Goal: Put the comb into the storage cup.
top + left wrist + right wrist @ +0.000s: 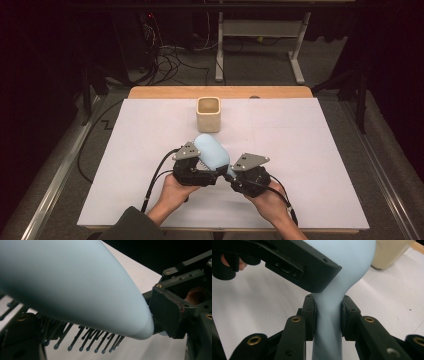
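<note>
pale blue hairbrush (329, 322) handle sits clamped in the right tool (328, 315).

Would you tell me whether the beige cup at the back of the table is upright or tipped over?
Upright. In the high view the cup stands on its base on the white table, its square mouth facing up, apart from the blue hairbrush.

The hairbrush (212, 152) sits near the middle of the table (310, 165), between the left gripper (200, 172) and right gripper (235, 175). The cup (208, 114) stands just behind it.
</note>
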`<state>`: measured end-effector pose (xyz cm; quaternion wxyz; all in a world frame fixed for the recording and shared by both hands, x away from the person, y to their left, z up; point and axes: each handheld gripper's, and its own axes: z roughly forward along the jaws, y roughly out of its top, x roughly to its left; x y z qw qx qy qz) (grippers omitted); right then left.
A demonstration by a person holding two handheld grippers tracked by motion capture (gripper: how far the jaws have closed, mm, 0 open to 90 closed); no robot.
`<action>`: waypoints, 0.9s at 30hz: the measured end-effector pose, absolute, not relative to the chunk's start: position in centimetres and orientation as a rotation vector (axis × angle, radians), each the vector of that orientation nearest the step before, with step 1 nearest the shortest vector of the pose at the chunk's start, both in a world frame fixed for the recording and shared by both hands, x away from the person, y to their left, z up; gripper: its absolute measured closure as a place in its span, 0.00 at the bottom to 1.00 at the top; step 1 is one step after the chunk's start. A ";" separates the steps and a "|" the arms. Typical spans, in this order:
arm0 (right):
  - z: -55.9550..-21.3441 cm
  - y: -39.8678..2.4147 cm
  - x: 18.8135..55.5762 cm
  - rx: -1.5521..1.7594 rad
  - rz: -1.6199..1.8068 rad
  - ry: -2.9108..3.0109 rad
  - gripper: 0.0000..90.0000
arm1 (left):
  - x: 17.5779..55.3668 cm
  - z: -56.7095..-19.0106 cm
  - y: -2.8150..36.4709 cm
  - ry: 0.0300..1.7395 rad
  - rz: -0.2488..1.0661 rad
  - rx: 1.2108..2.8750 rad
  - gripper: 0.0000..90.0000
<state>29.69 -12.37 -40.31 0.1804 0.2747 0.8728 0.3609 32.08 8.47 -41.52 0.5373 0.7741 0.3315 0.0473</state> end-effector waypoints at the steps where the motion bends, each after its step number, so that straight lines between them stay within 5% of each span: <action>1: -40.3 -12.3 29.7 0.775 1.017 2.464 0.79 | 32.1 -41.4 8.5 0.790 0.106 1.836 0.27; 27: -39.8 -11.7 29.9 0.769 1.058 2.450 0.78 | 31.2 -39.6 8.1 0.791 0.056 1.868 0.57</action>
